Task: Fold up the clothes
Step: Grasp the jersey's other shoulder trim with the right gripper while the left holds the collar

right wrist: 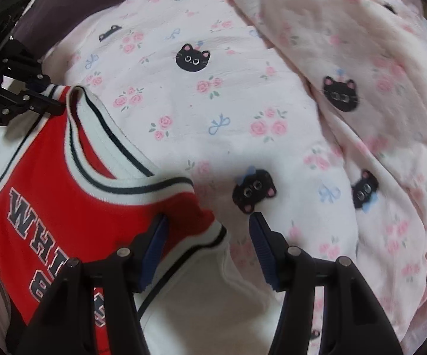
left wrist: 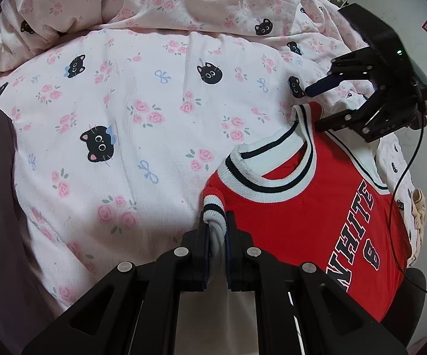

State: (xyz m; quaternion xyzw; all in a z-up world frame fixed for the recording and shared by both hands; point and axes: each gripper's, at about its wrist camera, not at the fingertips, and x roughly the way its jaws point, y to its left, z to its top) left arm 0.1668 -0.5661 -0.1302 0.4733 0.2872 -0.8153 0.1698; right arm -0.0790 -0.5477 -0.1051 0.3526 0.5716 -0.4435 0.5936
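The red jersey point(left wrist: 317, 222) lay on the bed, spread over a pink duvet point(left wrist: 124, 118) printed with roses and black cat faces, its white-and-black ribbed neckline point(left wrist: 261, 183) toward the open bedding and its lettered chest running back toward the person. The left tongs point(left wrist: 217, 254) were clamped tight on one shoulder strap point(left wrist: 213, 207), the ribbed trim bunched between the blue pads. The right tongs point(right wrist: 207, 254) stood about half open and held nothing; pointing steeply down, they straddled the other shoulder corner point(right wrist: 210, 230), one blue pad over the red cloth and the other over bare duvet just beside the trim. The pads did not appear to press the fabric.

The two shoulders lay side by side across the jersey's top edge, so its long axis ran from that edge away toward the hem, which was out of view. The free corner sat directly beneath the right tongs, well apart from the left, so the right hand was plainly the nearer one. Closing on that corner would likely give a matched hold on both shoulders for lifting or folding along the length.
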